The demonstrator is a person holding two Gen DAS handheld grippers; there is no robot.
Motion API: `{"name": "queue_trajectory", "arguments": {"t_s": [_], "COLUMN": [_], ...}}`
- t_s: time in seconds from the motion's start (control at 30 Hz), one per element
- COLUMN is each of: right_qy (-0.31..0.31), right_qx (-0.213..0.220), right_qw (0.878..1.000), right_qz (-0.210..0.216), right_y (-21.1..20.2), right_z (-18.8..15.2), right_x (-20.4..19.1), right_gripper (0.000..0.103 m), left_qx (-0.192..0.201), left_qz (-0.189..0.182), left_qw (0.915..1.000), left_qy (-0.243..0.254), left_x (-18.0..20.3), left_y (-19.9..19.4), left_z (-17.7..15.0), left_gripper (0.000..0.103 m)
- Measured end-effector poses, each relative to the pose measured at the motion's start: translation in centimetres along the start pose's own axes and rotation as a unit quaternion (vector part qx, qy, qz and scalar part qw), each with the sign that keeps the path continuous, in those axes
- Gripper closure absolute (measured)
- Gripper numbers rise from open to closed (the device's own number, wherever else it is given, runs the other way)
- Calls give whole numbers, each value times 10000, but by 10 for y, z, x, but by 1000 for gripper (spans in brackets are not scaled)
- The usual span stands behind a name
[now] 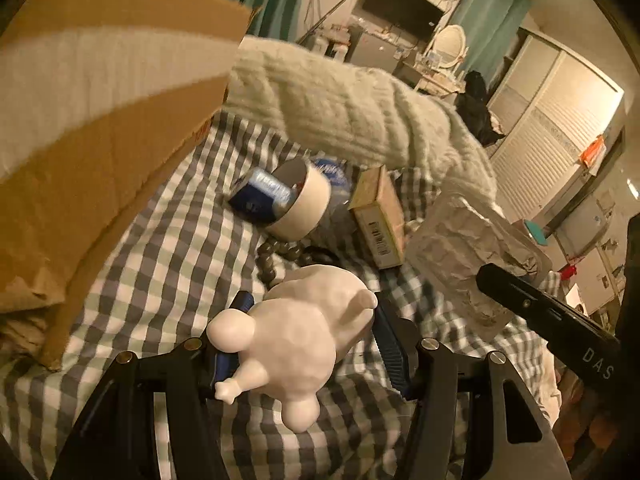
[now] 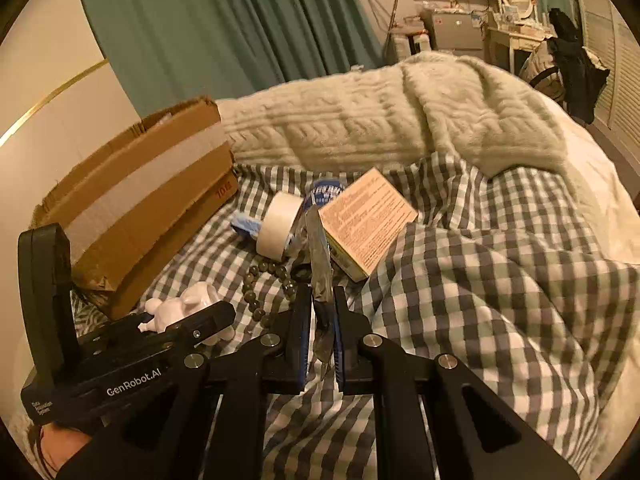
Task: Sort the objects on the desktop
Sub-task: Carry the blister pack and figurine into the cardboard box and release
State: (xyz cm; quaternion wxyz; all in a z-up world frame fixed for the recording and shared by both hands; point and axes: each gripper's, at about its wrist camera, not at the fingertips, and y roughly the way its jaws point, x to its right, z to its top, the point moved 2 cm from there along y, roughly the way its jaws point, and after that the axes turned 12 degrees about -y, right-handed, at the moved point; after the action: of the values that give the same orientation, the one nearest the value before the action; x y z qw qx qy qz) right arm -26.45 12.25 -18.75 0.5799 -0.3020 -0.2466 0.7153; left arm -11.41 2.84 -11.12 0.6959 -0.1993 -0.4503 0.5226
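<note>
The left hand-held gripper [image 1: 308, 344] is clamped on a white figurine [image 1: 296, 344] at lower centre, above the checked bedsheet [image 1: 160, 264]. The right hand-held gripper [image 2: 323, 320], fingers nearly together, pinches a crinkled plastic tray [image 2: 318, 256] mid-frame, a cardboard box [image 2: 132, 208] to its left.

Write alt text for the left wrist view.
The left gripper holds a white toy figure between its fingers above a checked cloth. Beyond lie a tape roll, dark beads and a small box, with a cardboard box at left.
</note>
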Motion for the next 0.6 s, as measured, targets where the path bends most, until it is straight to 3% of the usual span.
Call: {"name": "queue_trajectory", "arguments": {"t_s": [0.2, 0.4, 0.5, 0.6], "right_qy": [-223, -650, -1004, -1249], "right_qx": [256, 575, 736, 903], "right_qw": [9994, 9962, 9921, 9879], "right_qz": [-115, -43, -162, 151], "right_y": [-30, -62, -73, -78], "right_z": [18, 62, 87, 117], "right_x": [-12, -36, -56, -81], "right_gripper": [94, 94, 94, 94], "left_qx": [279, 911, 1295, 1572], "left_qz": [-376, -753, -776, -679], "left_qw": [9988, 9924, 9878, 9848], "left_qy": [140, 336, 386, 298], "left_x": [20, 40, 40, 26], "left_y": [-36, -94, -125, -149], "left_z": [16, 60, 88, 118], "left_gripper": [42, 42, 42, 42]}}
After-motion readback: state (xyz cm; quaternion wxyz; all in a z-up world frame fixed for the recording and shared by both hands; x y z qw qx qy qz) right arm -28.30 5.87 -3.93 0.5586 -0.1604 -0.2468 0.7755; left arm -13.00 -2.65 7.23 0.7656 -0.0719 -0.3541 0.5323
